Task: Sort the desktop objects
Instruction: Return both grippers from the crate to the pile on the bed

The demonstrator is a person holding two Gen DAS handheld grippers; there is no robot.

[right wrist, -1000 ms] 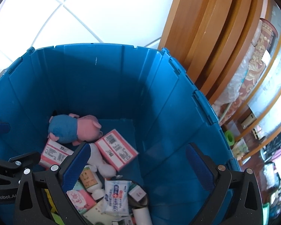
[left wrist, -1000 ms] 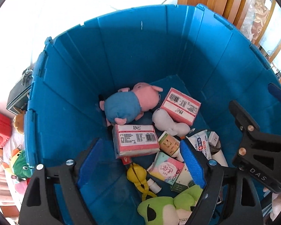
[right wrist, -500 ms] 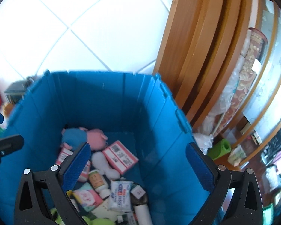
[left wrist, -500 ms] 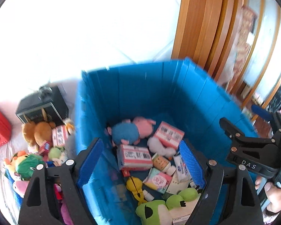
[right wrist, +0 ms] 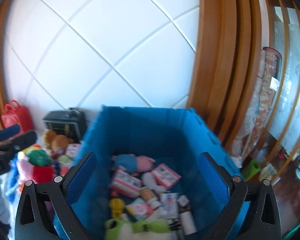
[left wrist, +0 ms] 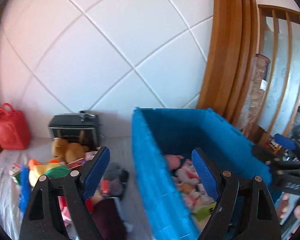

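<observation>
Since both claws, left (left wrist: 150, 168) and right (right wrist: 147, 172), have lifted clear of the blue bin (left wrist: 150, 180), released and empty, I can fetch another toy from the pile (left wrist: 56, 166).

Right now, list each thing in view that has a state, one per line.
left gripper: jaws open, holding nothing.
right gripper: jaws open, holding nothing.
blue bin: no lid on it, part filled with toys and boxes.
pink pig plush: lying on its side inside the bin.
toy pile: outside the bin, unsorted.
red case: upright, closed.
</observation>
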